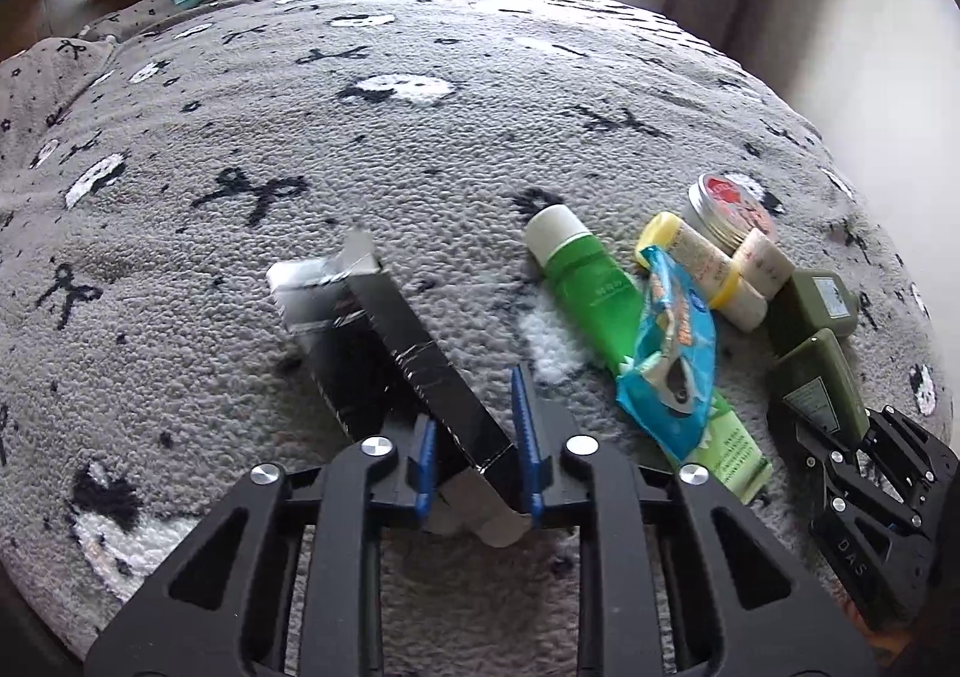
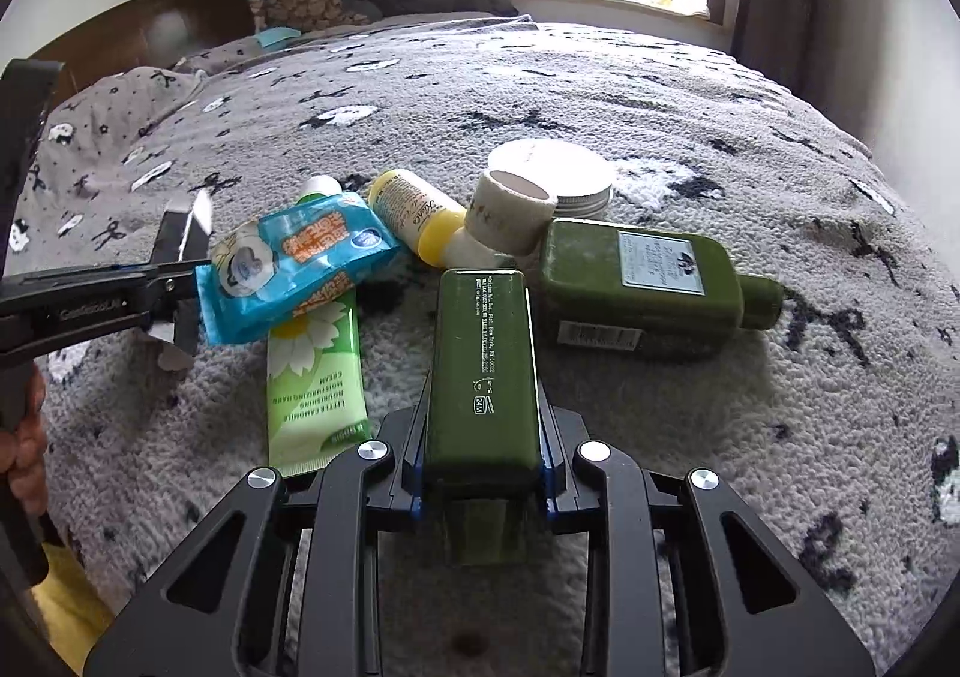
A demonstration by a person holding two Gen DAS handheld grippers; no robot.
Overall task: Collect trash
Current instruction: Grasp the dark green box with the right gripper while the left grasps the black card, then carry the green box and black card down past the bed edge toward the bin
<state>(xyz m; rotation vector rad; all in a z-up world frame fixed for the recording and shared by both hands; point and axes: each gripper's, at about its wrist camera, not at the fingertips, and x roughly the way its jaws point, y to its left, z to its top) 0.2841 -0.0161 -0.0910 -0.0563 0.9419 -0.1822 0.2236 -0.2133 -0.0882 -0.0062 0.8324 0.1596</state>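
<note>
We see the left gripper [image 1: 477,461] clamped on a long black carton [image 1: 414,359], its near end hidden; the right gripper [image 2: 483,473] clamped on a dark green flat bottle [image 2: 483,371], cap hidden.

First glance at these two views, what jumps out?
Both grippers are gripping: the right gripper clamps a dark green bottle, and the left gripper grips a black box. Between them on the grey blanket lies a heap: a green tube, a blue packet on it, and a second green bottle.
</note>
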